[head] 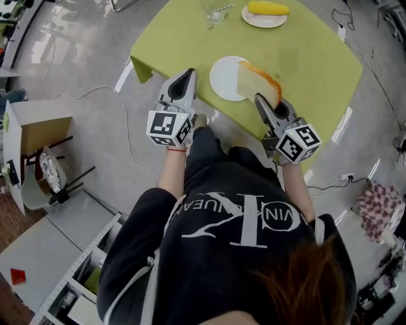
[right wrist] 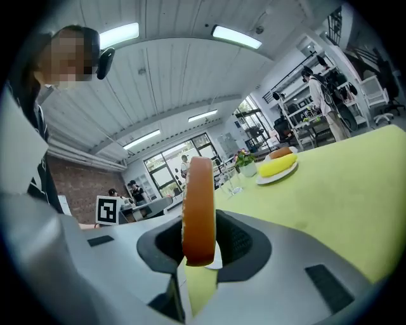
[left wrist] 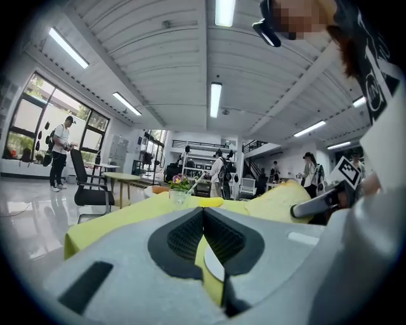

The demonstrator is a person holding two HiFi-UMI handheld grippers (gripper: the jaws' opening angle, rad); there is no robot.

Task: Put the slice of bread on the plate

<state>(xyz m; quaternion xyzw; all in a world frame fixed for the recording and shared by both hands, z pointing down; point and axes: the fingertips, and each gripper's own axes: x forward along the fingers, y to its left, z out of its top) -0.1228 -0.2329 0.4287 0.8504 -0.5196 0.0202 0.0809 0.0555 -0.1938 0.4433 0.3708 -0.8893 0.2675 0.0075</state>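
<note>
A thick slice of bread (head: 257, 81) with a brown crust stands on edge between the jaws of my right gripper (head: 261, 99), which is shut on it. In the right gripper view the slice (right wrist: 198, 209) rises upright out of the gripper (right wrist: 199, 249). It hangs over the right rim of an empty white plate (head: 222, 79) near the front edge of the green-clothed table (head: 317, 63). My left gripper (head: 188, 76) is at the table's front edge, just left of the plate. Its jaws meet at the tips (left wrist: 203, 212) with nothing between them.
At the table's far side stand a second white plate (head: 265, 18) with yellow food and a drinking glass (head: 214, 11). The far plate (right wrist: 277, 171) also shows in the right gripper view. On the floor to the left are an open cardboard box (head: 38, 127) and cables.
</note>
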